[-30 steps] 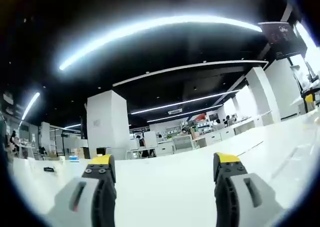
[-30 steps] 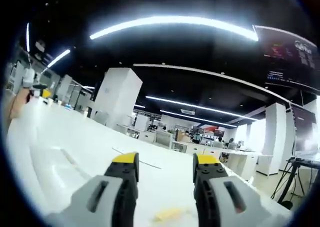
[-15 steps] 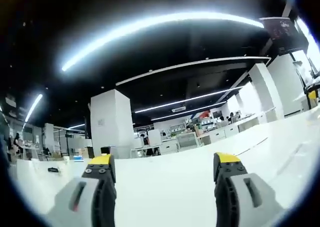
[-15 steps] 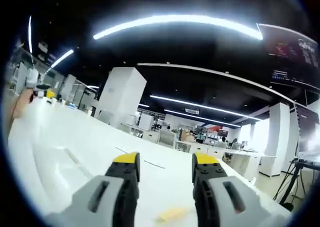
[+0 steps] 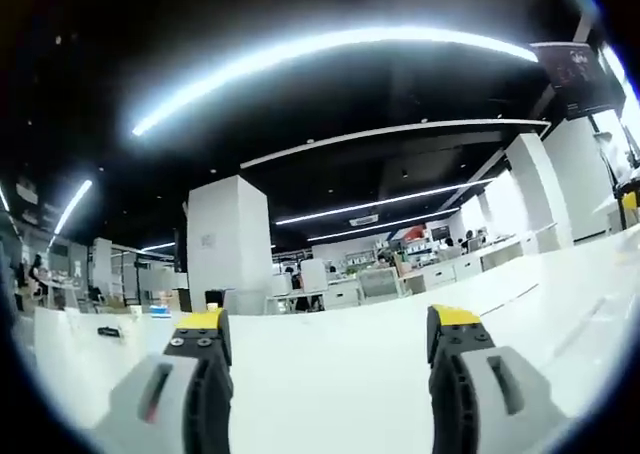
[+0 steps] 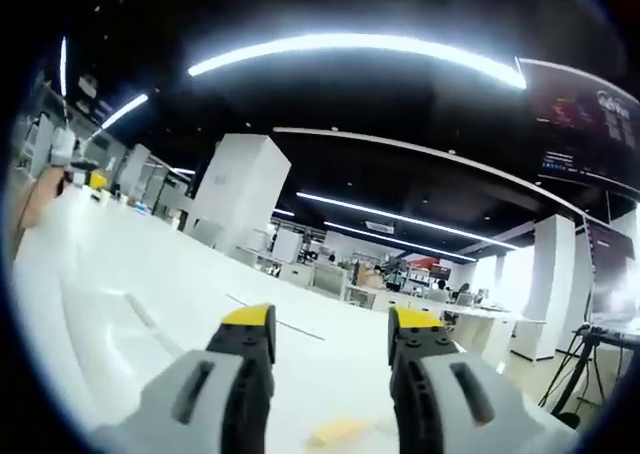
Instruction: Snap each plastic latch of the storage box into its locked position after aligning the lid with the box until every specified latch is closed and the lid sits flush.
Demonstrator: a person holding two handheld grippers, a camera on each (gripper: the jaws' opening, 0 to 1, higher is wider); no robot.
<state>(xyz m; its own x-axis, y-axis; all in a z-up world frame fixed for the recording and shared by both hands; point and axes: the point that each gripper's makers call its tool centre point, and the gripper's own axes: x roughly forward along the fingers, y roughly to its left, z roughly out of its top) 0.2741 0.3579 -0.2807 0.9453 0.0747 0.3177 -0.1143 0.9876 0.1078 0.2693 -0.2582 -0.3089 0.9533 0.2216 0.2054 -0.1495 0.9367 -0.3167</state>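
Left gripper (image 5: 328, 326): yellow-tipped grey jaws spread, empty, lower frame.
Right gripper (image 6: 330, 322): same, spread.
Table (image 6: 150, 274): smooth glossy white.

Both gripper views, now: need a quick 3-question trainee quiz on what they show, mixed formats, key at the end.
1. True or false: the left gripper has its jaws apart with nothing between them.
2. Multiple choice: in the right gripper view, the small yellowish scrap lies on the white table: A) between the jaws of the right gripper, B) far off at the left edge, C) on top of a jaw.
3. Fill in: the jaw tips of both grippers are coloured ____.

Key: 1 true; 2 A; 3 yellow.
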